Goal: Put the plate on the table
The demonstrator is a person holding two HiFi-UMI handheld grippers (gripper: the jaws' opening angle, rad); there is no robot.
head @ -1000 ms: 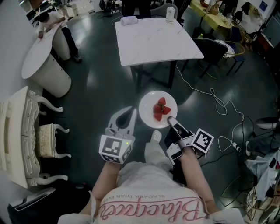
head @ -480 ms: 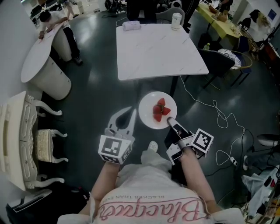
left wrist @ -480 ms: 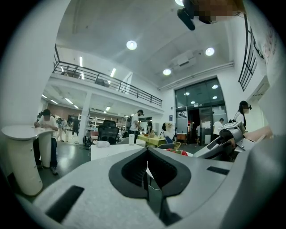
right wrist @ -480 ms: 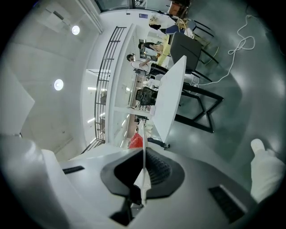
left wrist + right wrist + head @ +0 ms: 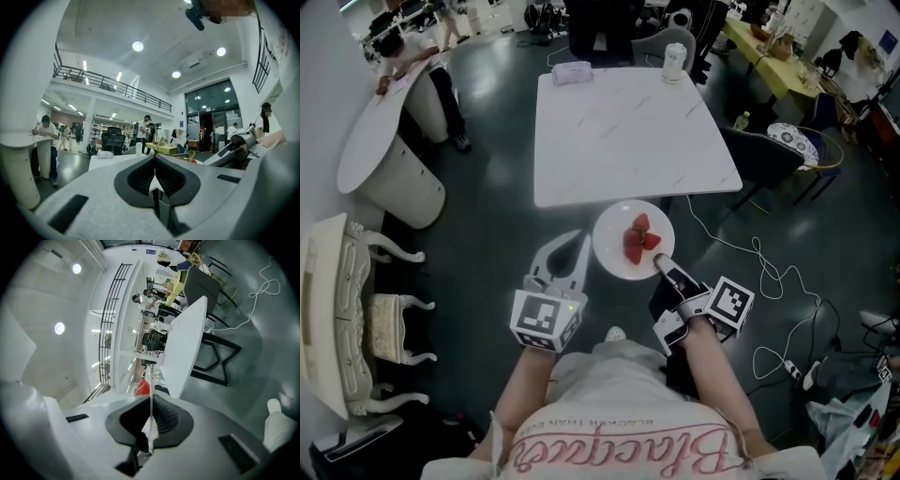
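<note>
A white plate (image 5: 612,255) carrying strawberries (image 5: 637,239) hangs in the air, and in the head view its far rim overlaps the front edge of the white square table (image 5: 619,122). My right gripper (image 5: 659,265) is shut on the plate's near right rim. In the right gripper view the plate (image 5: 150,383) runs edge-on out of my gripper (image 5: 150,425), with the strawberries (image 5: 142,389) and the table (image 5: 187,348) beyond. My left gripper (image 5: 581,239) is shut with nothing in it, just left of the plate. The left gripper view has its jaws (image 5: 154,185) pressed together before the table (image 5: 112,161).
A cup (image 5: 673,58) and a folded cloth (image 5: 573,72) sit at the table's far edge. A dark chair (image 5: 764,155) stands at its right. A round white table (image 5: 380,141) and an ornate white chair (image 5: 356,300) are at the left. A cable (image 5: 769,281) lies on the floor.
The person has walked forward: the table has come closer and now meets the plate's far rim. Both grippers keep their pose, and the plate stays level.
</note>
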